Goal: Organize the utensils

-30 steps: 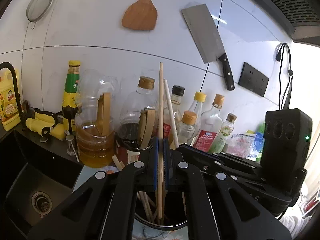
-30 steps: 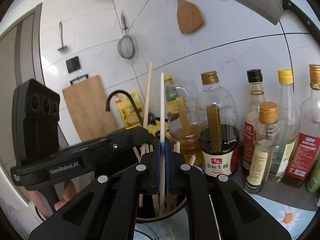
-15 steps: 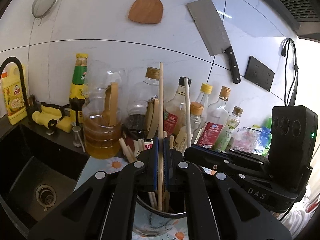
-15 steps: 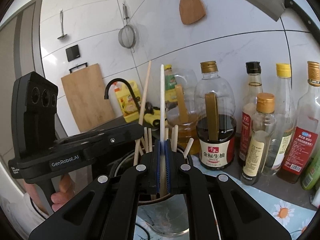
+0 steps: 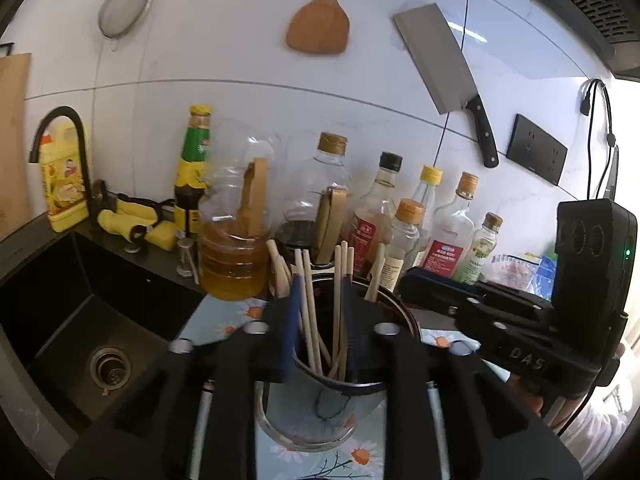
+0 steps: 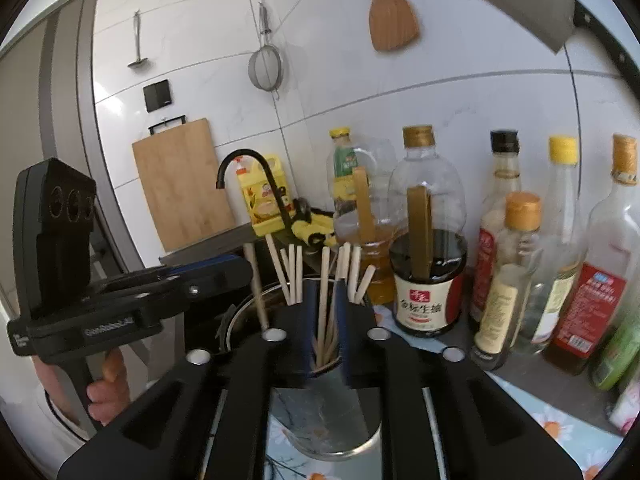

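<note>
Chopsticks (image 5: 338, 312) standing loose in cup (image 5: 320, 412) on floral mat, bottles at 12 o'clock, sink (image 5: 80, 320) at 9. Left gripper (image 5: 320, 312) and right gripper (image 6: 325, 312): jaws just opened, released, clamping nothing.

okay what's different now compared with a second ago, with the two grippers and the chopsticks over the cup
Both grippers let go. The left gripper had a wooden chopstick clamped upright and the right gripper a white one; their jaws have just been opening, and both sticks now stand loose among the chopsticks in the holder cup. The bottles, cleaver and spatula stayed put.
</note>
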